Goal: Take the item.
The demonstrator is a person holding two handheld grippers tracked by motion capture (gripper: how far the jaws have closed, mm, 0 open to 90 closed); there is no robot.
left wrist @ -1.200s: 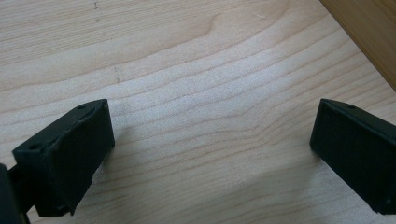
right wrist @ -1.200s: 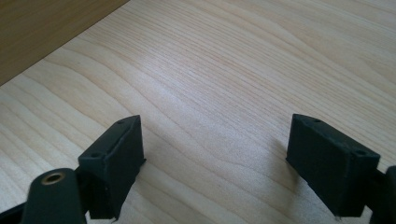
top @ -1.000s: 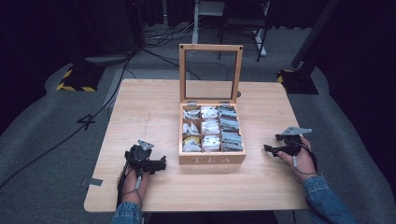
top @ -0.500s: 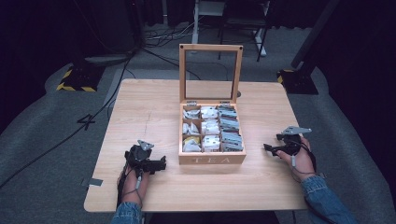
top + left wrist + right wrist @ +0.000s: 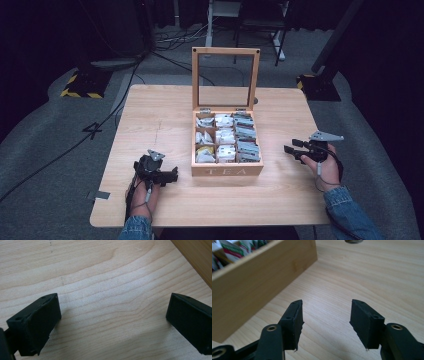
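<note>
From above, a wooden tea box (image 5: 227,170) sits in the middle of the table (image 5: 160,115) with its glass-paned lid (image 5: 225,77) standing upright and packets of tea bags (image 5: 225,136) filling its compartments. The left gripper (image 5: 172,175) lies low just beside the box's front left corner, while the right gripper (image 5: 291,148) is held near its right side. The left gripper's own view shows its 2 jaws wide apart over bare wood grain, empty. The right gripper's view shows jaws also apart, empty, with the box wall close on its left.
</note>
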